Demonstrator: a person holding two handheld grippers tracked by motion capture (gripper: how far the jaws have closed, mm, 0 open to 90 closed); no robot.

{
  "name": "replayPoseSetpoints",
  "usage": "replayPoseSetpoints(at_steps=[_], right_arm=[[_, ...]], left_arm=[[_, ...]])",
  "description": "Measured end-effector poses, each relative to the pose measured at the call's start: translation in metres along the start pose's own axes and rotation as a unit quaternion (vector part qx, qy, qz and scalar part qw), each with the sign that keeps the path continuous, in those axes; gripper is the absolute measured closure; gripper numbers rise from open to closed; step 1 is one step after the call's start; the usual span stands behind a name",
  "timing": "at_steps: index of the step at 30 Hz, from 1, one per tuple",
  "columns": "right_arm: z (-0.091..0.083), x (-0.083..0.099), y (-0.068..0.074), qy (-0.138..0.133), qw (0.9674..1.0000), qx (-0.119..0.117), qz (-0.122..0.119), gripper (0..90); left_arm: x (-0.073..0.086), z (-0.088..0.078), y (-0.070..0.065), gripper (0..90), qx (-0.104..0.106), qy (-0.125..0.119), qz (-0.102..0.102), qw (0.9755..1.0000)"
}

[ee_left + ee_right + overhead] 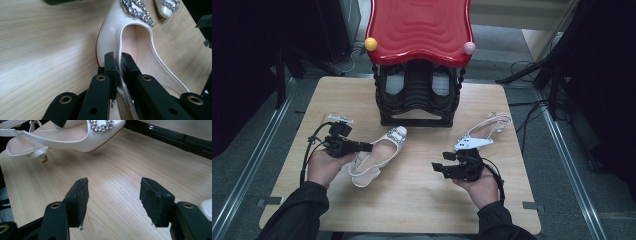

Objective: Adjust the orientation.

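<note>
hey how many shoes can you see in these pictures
4. One cream shoe is clamped at its side edge by the left gripper; a white one lies right of centre; two more sit inside the black rack. Others may be hidden there.

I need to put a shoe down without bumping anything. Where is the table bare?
Bare wood runs along the table's near edge, between the two hands, and at the far left corner beside the rack. It is crowded mid-table: the left gripper clamps the shoe there, and the second shoe lies beyond the open right gripper.
</note>
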State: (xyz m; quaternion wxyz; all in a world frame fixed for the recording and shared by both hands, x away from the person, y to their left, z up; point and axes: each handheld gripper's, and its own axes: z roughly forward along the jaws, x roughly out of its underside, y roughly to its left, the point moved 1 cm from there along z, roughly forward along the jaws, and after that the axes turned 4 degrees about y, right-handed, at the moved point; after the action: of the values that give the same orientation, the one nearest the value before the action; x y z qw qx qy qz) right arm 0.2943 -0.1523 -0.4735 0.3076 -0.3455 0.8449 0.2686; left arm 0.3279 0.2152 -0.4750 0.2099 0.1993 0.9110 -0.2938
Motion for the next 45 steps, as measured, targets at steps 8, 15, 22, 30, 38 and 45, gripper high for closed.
replayPoseSetpoints(at_steps=[8, 15, 22, 30, 38, 45], right_arm=[[-0.009, 0.008, -0.002, -0.004, 0.9999, 0.013, 0.010, 41.7], [-0.017, 0.016, -0.005, -0.010, 0.9994, 0.026, 0.023, 42.0], [-0.016, 0.018, -0.005, -0.013, 0.9991, 0.034, 0.025, 42.8], [0.002, 0.014, -0.005, -0.016, 0.9986, 0.042, 0.028, 43.8], [0.007, 0.010, -0.003, -0.018, 0.9986, 0.047, 0.019, 52.2], [0.013, 0.007, 0.000, -0.020, 0.9989, 0.039, 0.018, 59.8]], left_arm=[[-0.012, 0.022, -0.017, 85.7, 0.002, 0.017, 0.030, 0.9994], [-0.021, 0.045, -0.025, 85.6, 0.011, 0.037, 0.041, 0.9984], [-0.024, 0.065, -0.017, 85.4, 0.006, 0.062, 0.030, 0.9976], [-0.023, 0.071, -0.012, 84.5, -0.007, 0.072, 0.034, 0.9968], [-0.024, 0.065, -0.019, 67.4, -0.006, 0.063, 0.068, 0.9957], [-0.023, 0.041, -0.023, 55.8, -0.004, 0.039, 0.078, 0.9961]])
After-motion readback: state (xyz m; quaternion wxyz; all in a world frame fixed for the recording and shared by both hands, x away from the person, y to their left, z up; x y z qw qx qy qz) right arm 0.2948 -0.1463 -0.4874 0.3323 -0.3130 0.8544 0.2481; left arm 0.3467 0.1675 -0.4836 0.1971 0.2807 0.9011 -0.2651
